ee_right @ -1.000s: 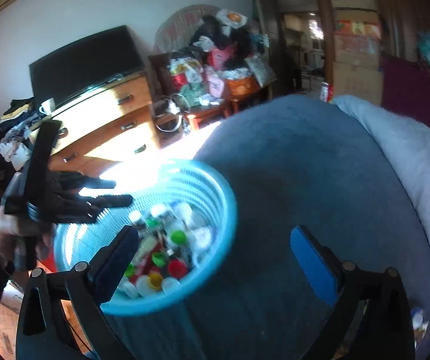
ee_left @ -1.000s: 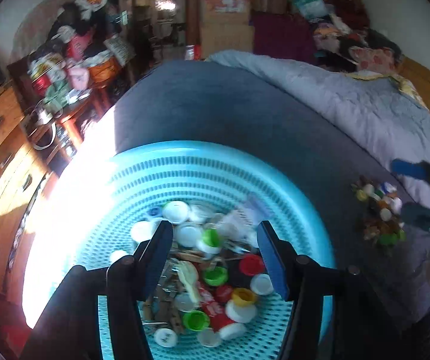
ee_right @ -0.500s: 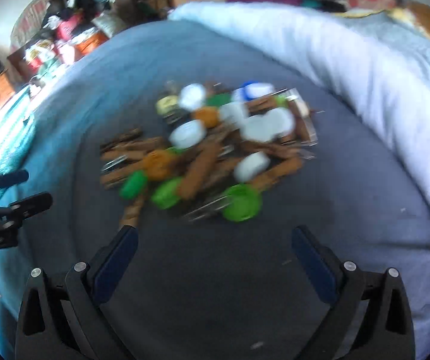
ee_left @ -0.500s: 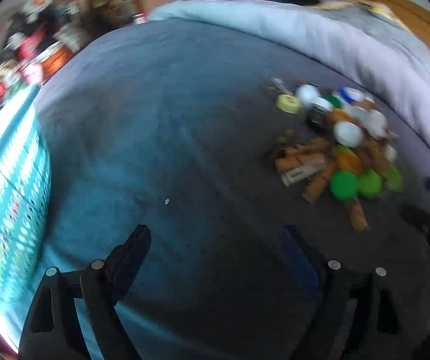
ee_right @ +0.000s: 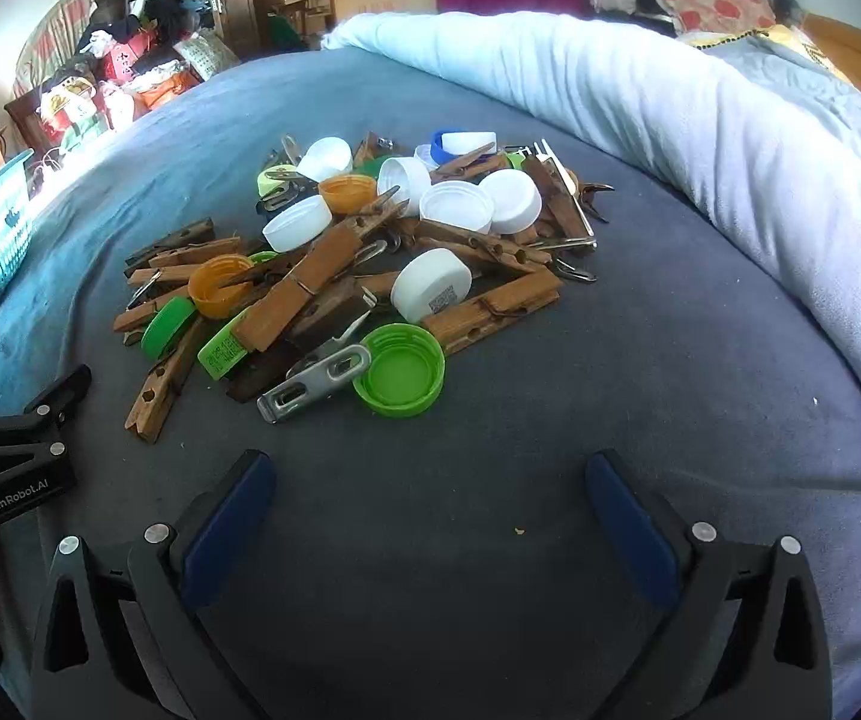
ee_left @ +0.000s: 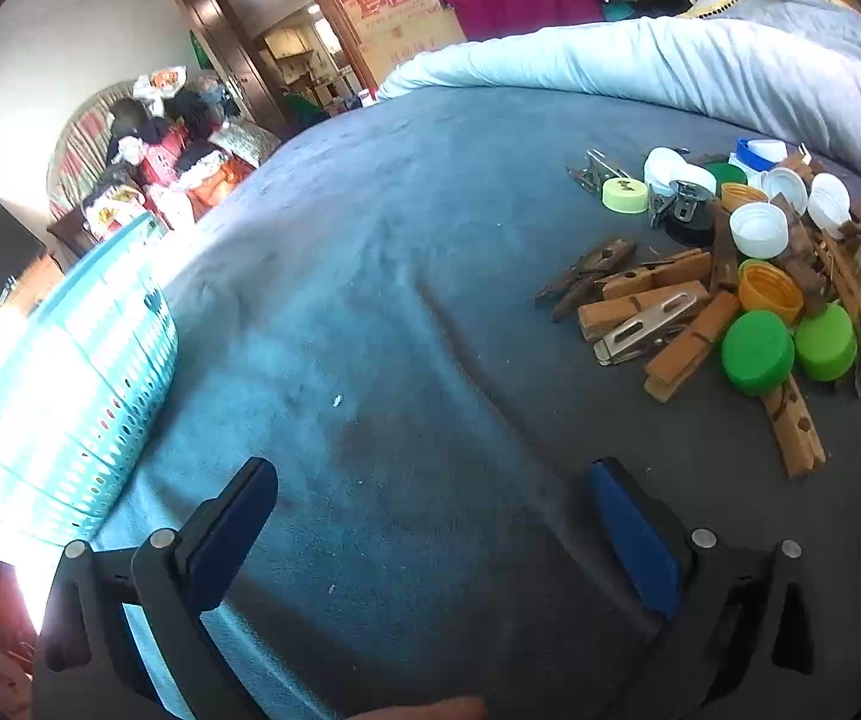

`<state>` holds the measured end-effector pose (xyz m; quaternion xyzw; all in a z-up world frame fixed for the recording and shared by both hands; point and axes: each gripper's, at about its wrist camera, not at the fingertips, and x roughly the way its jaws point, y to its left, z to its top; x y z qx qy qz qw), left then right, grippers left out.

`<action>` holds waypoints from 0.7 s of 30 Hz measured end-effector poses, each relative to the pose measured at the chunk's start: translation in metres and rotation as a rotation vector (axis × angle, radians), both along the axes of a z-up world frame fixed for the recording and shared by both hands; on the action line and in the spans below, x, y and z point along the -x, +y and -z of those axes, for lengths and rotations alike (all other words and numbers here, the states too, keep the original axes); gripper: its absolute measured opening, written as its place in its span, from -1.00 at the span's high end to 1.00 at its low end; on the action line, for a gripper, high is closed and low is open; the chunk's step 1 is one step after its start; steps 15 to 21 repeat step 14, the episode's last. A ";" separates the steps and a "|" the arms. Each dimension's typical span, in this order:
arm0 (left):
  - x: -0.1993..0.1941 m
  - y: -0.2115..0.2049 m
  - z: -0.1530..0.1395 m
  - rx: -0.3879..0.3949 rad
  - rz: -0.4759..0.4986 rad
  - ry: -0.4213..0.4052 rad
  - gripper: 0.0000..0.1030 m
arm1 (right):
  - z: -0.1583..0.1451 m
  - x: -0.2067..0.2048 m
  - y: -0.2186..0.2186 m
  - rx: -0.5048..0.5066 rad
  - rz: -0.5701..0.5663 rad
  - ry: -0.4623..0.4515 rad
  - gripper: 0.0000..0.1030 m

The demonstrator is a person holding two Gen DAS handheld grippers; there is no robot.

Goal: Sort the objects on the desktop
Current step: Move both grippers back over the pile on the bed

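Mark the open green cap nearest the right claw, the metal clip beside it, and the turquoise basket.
Open green cap (ee_right: 399, 369): right wrist view, its hollow inside.
Metal clip (ee_right: 313, 383): right wrist view, middle of its slotted arm.
Turquoise basket (ee_left: 79, 354): left wrist view, perforated side wall.

"GenRobot.AI" shows on the left hand-held gripper (ee_right: 40, 402); other labels seem unreadable.

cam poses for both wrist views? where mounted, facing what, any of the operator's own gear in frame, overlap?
Left wrist: behind the left tongs, angled down at the blue bedspread; teal basket at left, pile of clothespins and bottle caps at right; tongs open, empty.
Right wrist: behind the right tongs, angled down at the same pile dead ahead; open, empty; the left tongs' side shows at left edge.
Shared: pile, basket, bedspread, white duvet.
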<state>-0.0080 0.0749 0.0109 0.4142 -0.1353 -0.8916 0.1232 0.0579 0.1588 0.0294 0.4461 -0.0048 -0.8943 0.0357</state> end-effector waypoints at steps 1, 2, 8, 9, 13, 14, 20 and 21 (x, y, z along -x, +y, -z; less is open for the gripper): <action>0.001 -0.008 -0.006 -0.030 -0.002 -0.005 -1.00 | 0.000 0.000 0.000 0.000 0.000 0.000 -1.00; 0.004 -0.019 -0.006 -0.074 -0.004 -0.012 -1.00 | 0.000 0.001 0.000 0.003 0.000 0.000 -1.00; 0.007 -0.028 0.003 -0.191 -0.012 -0.028 -1.00 | 0.003 0.005 -0.008 -0.001 -0.002 -0.003 -1.00; 0.006 -0.029 0.003 -0.193 -0.012 -0.026 -1.00 | 0.003 0.006 -0.008 -0.001 -0.002 -0.003 -1.00; 0.006 -0.032 0.002 -0.210 -0.011 -0.022 -1.00 | 0.004 0.006 -0.009 -0.002 -0.002 -0.003 -1.00; 0.006 -0.032 0.002 -0.210 -0.011 -0.022 -1.00 | 0.004 0.006 -0.009 -0.002 -0.002 -0.003 -1.00; 0.006 -0.032 0.002 -0.210 -0.011 -0.022 -1.00 | 0.004 0.006 -0.009 -0.002 -0.002 -0.003 -1.00; 0.006 -0.032 0.002 -0.210 -0.011 -0.022 -1.00 | 0.004 0.006 -0.009 -0.002 -0.002 -0.003 -1.00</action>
